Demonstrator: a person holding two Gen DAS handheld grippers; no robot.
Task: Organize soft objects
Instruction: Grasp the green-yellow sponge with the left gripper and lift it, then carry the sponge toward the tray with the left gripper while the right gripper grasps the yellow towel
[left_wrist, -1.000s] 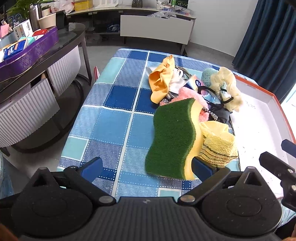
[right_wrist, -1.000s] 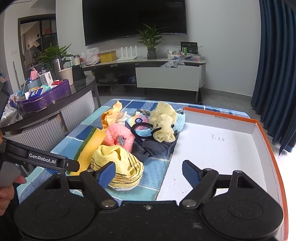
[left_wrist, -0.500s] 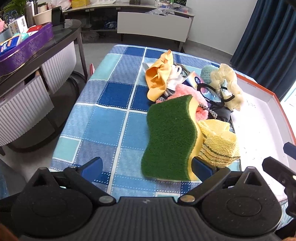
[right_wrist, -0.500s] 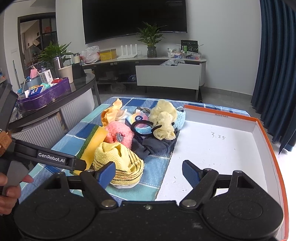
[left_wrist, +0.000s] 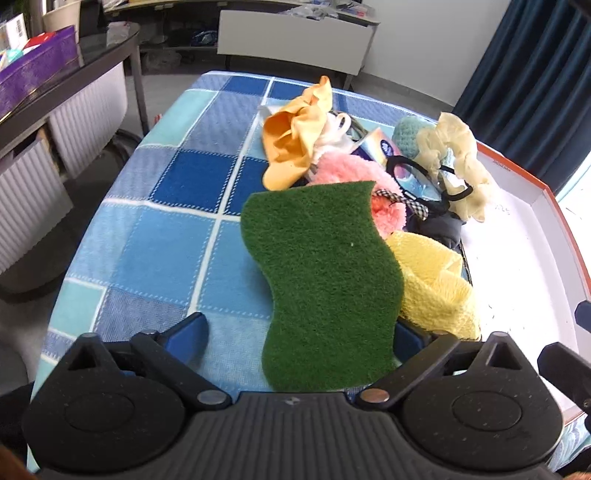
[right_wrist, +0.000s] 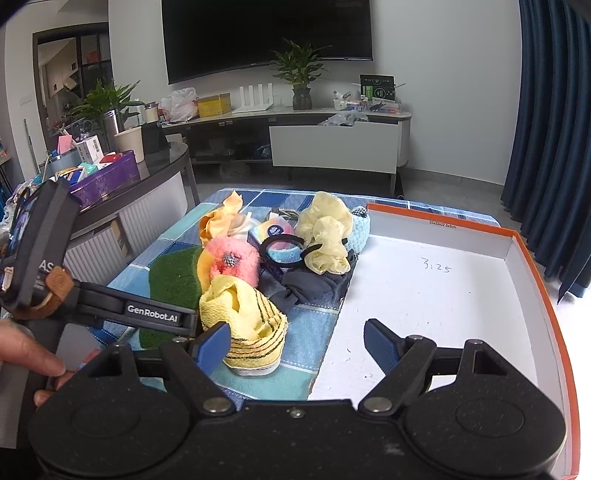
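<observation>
Sponge (left_wrist: 325, 280) lay between the left gripper's (left_wrist: 299, 332) spread fingers; right gripper (right_wrist: 297, 341) hung open near the box (right_wrist: 436, 295).

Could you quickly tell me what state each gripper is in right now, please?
Left gripper: open, straddling the near end of the green sponge, not clamped.
Right gripper: open, holding nothing.

Blue check tablecloth (left_wrist: 177, 236) w/ soft pile (right_wrist: 280, 258), tray (right_wrist: 532, 258).
</observation>
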